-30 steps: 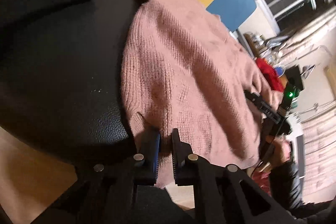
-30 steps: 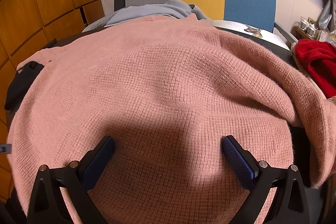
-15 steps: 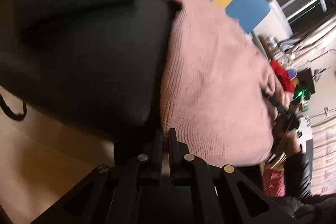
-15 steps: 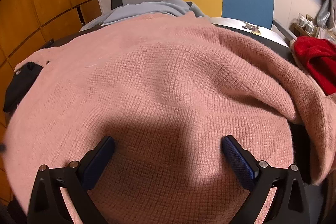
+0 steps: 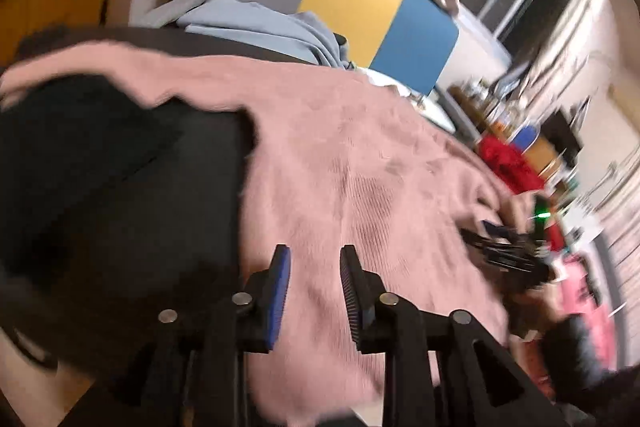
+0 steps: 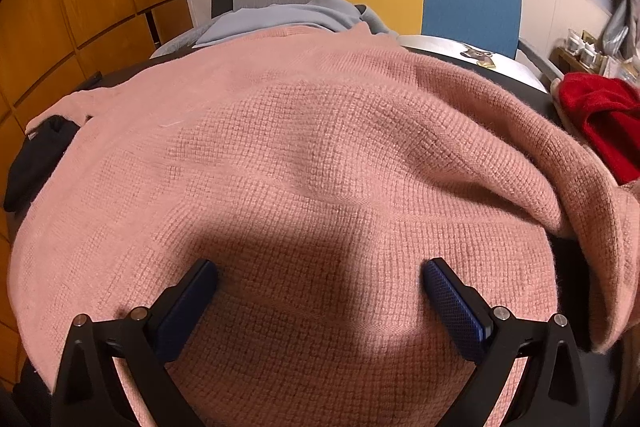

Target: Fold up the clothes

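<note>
Hovering tools (image 5: pixel 314 259) (image 6: pixel 320 273) parted above sweater (image 6: pixel 320 167)

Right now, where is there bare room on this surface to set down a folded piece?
Little: the pink sweater covers most. Bare black surface shows left of its hem in the left wrist view. Crowded behind by the grey-blue garment, right by the red garment.

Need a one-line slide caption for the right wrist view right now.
Right gripper, fingers wide open, poised over the spread pink knit sweater, red garment at right.
</note>
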Demonstrator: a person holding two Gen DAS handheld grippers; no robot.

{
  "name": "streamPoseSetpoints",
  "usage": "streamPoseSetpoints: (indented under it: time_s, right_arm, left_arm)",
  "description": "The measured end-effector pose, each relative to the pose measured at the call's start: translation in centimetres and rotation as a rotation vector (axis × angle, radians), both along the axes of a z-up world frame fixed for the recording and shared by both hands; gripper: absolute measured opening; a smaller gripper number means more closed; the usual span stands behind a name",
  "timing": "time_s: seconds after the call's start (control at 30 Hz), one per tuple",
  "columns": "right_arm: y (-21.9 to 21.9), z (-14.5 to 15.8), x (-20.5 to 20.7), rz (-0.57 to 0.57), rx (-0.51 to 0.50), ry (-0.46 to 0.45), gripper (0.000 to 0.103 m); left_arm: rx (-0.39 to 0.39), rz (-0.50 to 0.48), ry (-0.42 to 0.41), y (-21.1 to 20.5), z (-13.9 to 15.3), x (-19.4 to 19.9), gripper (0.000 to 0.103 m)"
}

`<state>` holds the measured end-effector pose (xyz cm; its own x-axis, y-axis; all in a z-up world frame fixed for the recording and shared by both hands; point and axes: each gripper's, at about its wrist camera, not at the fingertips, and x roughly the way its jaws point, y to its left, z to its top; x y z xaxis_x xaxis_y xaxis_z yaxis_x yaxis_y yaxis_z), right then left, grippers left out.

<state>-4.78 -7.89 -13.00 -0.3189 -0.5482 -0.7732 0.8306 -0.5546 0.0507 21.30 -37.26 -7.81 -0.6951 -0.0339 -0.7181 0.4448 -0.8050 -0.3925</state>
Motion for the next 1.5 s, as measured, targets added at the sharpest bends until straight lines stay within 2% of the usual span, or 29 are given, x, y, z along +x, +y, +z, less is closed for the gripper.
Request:
streamPoseSetpoints:
  time_s: [0.03,0.1,0.17,0.23,0.37,0.47,0.63,0.77,0.83,0.9,0.97,1.07,1.13,1.2,1.27,1.33,1.43,1.5]
  right_arm:
    - [0.0,0.0,0.0,0.0,0.001,0.001,0.103]
    - [0.0,0.0,0.1,-0.003,0.005,0.004,0.103]
    - [0.1,0.0,0.3,-0.012,0.007,0.005,0.103]
    - [0.4,0.0,0.5,-0.013,0.001,0.005,0.103]
    - [0.5,-0.1,0.4,-0.013,-0.006,0.001,0.103]
    - [0.7,0.0,0.4,-0.012,-0.017,-0.003,0.103]
    - [0.8,0.0,0.2,-0.011,-0.025,-0.011,0.103]
    - [1.0,0.1,0.2,-0.006,-0.04,-0.03,0.103]
    - [1.9,0.5,-0.1,-0.008,-0.075,-0.059,0.103]
    - [3.5,1.0,-0.3,-0.058,-0.109,-0.063,0.103]
    - [5.9,1.9,-0.4,-0.123,-0.112,-0.004,0.103]
    - [10.4,3.2,-1.4,-0.237,-0.078,0.096,0.103]
    - [13.3,4.1,-2.7,-0.321,-0.048,0.142,0.103]
    - [16.4,5.5,-4.5,-0.42,0.016,0.262,0.103]
    - [17.9,6.5,-5.8,-0.451,0.108,0.4,0.103]
    - [18.8,6.7,-6.9,-0.433,0.214,0.527,0.103]
    - [19.0,5.3,-8.1,-0.298,0.462,0.709,0.102]
    - [19.2,4.0,-8.4,-0.208,0.59,0.81,0.093]
  left_arm:
    - [0.0,-0.002,-0.034,0.3,-1.1,-1.5,0.026]
    - [-0.062,0.027,-0.172,0.4,-3.6,-2.8,0.026]
    - [-0.074,0.044,-0.163,0.2,-4.1,-1.5,0.025]
    - [-0.063,0.071,-0.169,-0.2,-4.0,-0.9,0.021]
    - [-0.037,0.125,-0.186,-1.1,-3.8,0.1,0.02]
    - [-0.014,0.125,-0.141,-1.0,-2.6,-1.3,0.024]
    - [-0.097,-0.05,-0.021,1.6,0.4,-8.2,0.026]
    - [-0.11,-0.199,0.037,5.1,1.8,-15.4,0.027]
    - [-0.125,-0.27,0.045,7.0,1.6,-18.6,0.027]
    - [-0.137,-0.347,0.028,9.1,0.6,-21.9,0.027]
    - [-0.158,-0.408,0.02,10.7,-0.1,-23.2,0.028]
    - [-0.249,-0.46,-0.026,13.1,-1.8,-24.1,0.03]
    - [-0.242,-0.459,-0.056,13.1,-3.3,-24.3,0.03]
    - [-0.216,-0.444,-0.042,12.6,-3.3,-24.0,0.03]
    - [-0.199,-0.437,-0.036,12.2,-3.1,-23.3,0.03]
    - [-0.196,-0.432,-0.032,12.2,-3.1,-23.2,0.03]
    - [-0.187,-0.424,-0.023,12.3,-3.2,-23.2,0.031]
    - [-0.155,-0.416,-0.008,11.7,-3.5,-23.2,0.031]
